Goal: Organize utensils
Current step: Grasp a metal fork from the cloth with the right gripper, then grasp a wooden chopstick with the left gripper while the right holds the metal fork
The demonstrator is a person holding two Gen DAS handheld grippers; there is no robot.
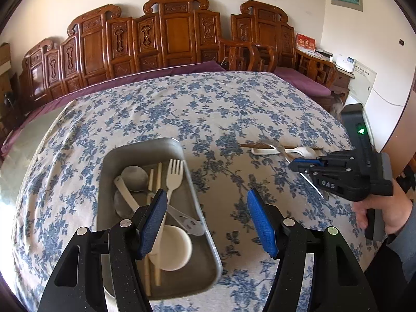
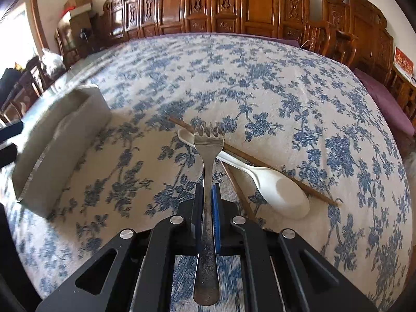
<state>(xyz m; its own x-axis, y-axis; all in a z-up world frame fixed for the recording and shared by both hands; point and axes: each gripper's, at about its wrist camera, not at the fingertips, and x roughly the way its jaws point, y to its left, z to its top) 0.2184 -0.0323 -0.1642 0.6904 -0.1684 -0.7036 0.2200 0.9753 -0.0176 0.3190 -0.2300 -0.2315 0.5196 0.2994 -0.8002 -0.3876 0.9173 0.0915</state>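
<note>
On the bench with the flowered cloth (image 2: 260, 83), my right hand-held gripper (image 2: 207, 200) holds a metal fork (image 2: 208, 171) by its handle, prongs pointing forward. The grey tray (image 2: 59, 140) lies to its left, under my left hand-held gripper (image 1: 205, 221), which stands wide and empty.

The left claw (image 1: 206, 223) is held with its 2 blue pads wide apart and nothing gripped between them, pointed downward at a slant. The right claw (image 2: 207, 195) is seen closed tight, its pads pressed on the handle of a metal fork (image 2: 208, 156). A hand (image 1: 382, 213) is wrapped around the right claw's grip, with a grey sleeve (image 1: 405, 247) below it.
</note>
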